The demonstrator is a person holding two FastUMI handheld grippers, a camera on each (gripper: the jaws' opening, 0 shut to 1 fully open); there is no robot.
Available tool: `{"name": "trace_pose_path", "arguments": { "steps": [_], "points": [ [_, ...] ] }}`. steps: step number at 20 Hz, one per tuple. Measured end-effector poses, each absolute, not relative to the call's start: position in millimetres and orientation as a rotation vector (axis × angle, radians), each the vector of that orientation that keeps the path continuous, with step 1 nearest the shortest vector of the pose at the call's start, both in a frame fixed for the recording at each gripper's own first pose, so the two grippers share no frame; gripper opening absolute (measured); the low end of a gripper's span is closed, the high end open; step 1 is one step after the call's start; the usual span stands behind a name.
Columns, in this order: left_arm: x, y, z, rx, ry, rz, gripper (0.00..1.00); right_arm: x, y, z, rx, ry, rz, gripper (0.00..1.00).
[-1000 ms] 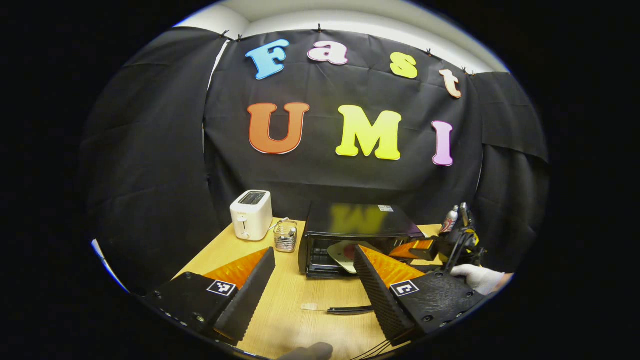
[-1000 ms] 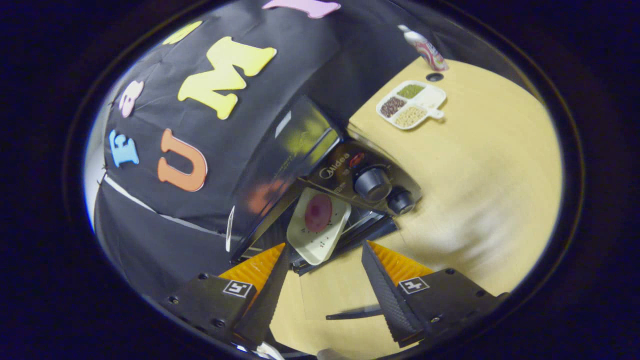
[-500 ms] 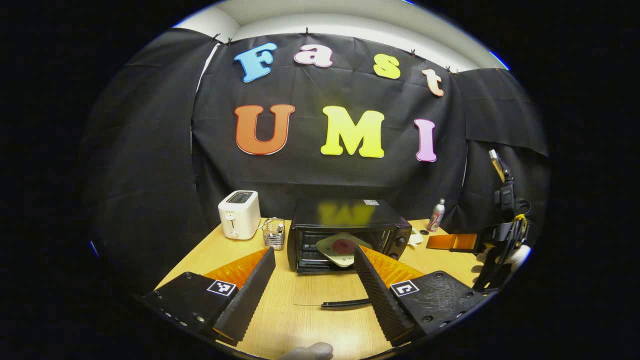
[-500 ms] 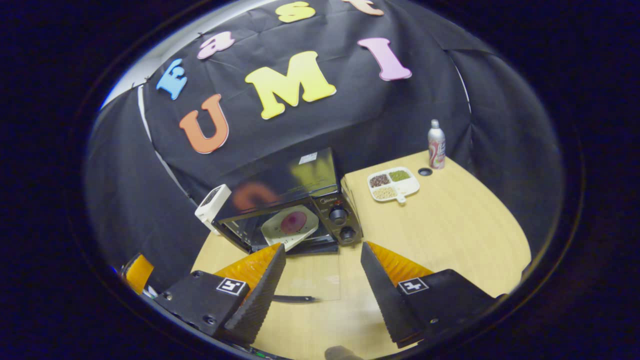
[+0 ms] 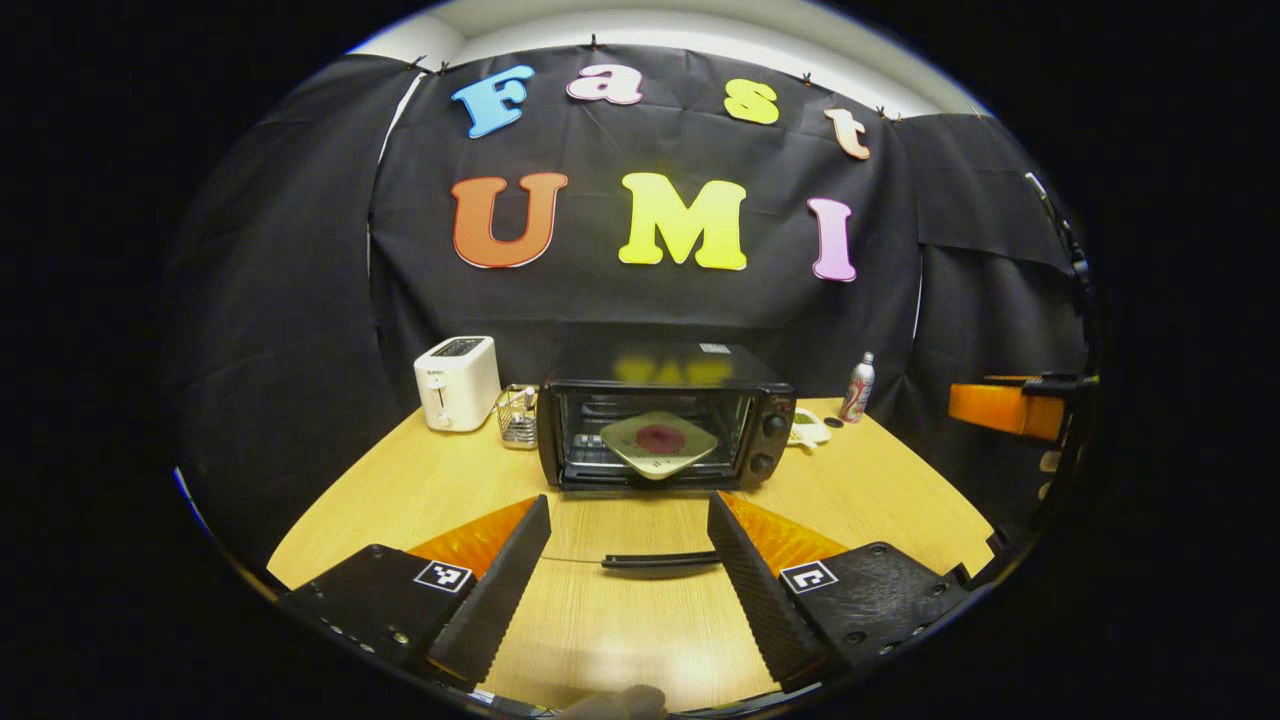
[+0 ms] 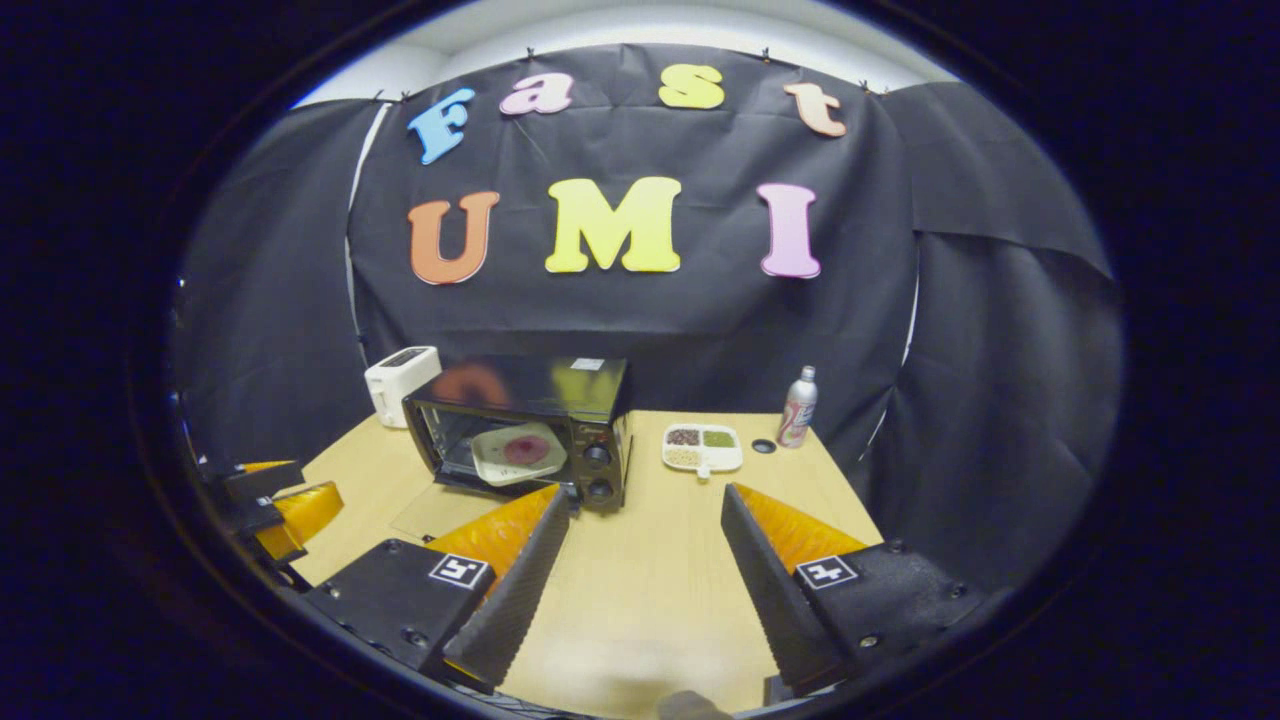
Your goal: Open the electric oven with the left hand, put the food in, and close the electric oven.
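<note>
Pale wood is forming the table (image 5: 880, 510) on which the electric oven (image 5: 665, 415) is standing, near the back wall. The oven's glass door (image 5: 640, 545) is lying fully lowered, flat toward me, with its dark handle (image 5: 660, 560) at the near edge. Inside the cavity, the plate (image 5: 658, 445) carrying the food (image 5: 658, 437) (a round dark-red piece) is sitting tilted, one corner reaching out past the opening.

I am holding my left gripper (image 5: 628, 575) above the table in front of the door; its fingers are standing wide apart and gripping nothing. The door handle is showing between them, farther off, and I cannot tell whether anything is touching it.

I am holding my right gripper (image 6: 645, 570) to the right of the oven (image 6: 525, 425), fingers likewise spread and empty. In the right gripper view, the plate (image 6: 520, 452) is showing through the open front, and the left gripper (image 6: 265, 505) is appearing at the far left edge.

A white toaster (image 5: 457, 383) is standing left of the oven, with a small wire basket (image 5: 517, 417) between the two. A divided dish (image 6: 703, 448) of grains and a can (image 6: 797, 407) are resting to the oven's right.
</note>
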State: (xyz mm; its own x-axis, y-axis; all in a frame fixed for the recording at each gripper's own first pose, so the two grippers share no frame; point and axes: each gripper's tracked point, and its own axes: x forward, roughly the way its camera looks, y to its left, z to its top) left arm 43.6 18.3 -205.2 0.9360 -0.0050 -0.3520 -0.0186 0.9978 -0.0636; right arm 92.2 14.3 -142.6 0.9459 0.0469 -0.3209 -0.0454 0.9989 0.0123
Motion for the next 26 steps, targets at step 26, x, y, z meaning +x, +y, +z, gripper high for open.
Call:
{"name": "trace_pose_path", "arguments": {
  "steps": [26],
  "points": [
    [94.1, -37.3, -397.0, -0.040, 0.640, -0.061, 0.97, 55.4, -37.8, -130.0, -0.023, 0.411, -0.106, 0.96]
  ]
}}
